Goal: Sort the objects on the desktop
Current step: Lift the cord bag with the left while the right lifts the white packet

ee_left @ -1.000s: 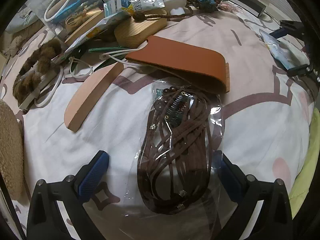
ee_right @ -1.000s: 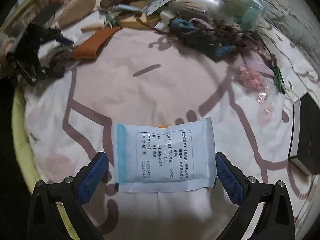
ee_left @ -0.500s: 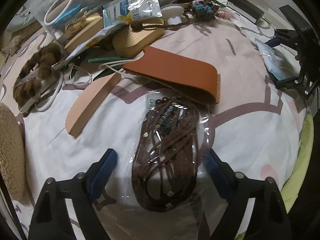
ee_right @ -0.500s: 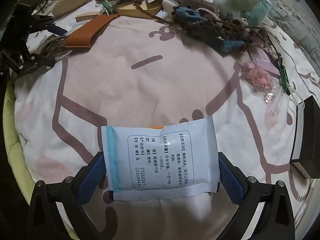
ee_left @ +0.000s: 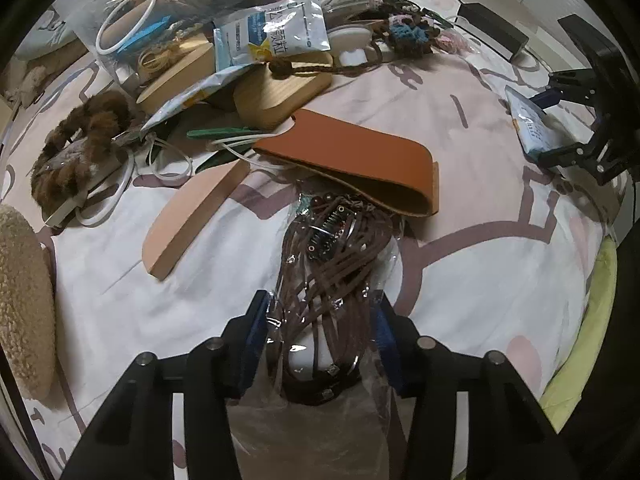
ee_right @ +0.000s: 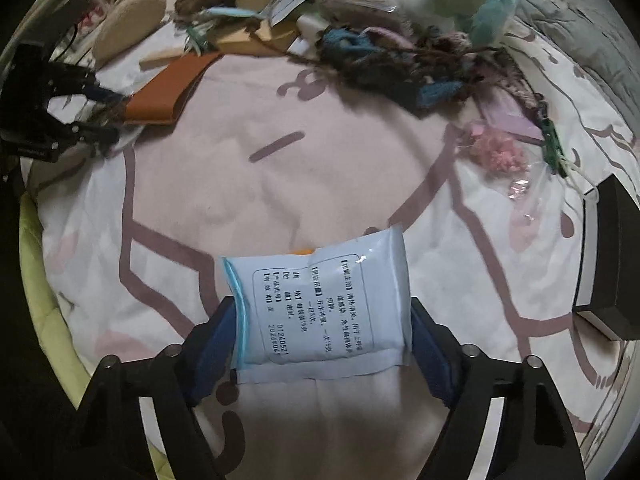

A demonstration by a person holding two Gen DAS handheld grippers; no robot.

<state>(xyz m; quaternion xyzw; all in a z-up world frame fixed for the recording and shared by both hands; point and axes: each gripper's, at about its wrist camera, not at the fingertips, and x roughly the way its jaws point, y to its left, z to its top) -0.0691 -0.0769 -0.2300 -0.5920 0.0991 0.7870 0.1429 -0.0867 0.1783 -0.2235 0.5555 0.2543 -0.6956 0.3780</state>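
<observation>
The left gripper (ee_left: 320,332) points steeply down at the bedsheet (ee_left: 460,280), its jaws closing, blue pads pressing the sides of a clear bag of brown cords (ee_left: 328,280) that sits squarely between them. That bag's long axis runs straight away from the tool, along the line of the fingers, and its far end tucks under the lip of the tan leather sleeve (ee_left: 352,164), so any lift looks likely to drag against that sleeve. The right gripper (ee_right: 320,336) is likewise closing, its pads touching the two short edges of a pale blue sachet (ee_right: 320,300) lying crosswise between them. Each hand is nearest its own item; the cluttered pile (ee_left: 240,40) lies well beyond both.
</observation>
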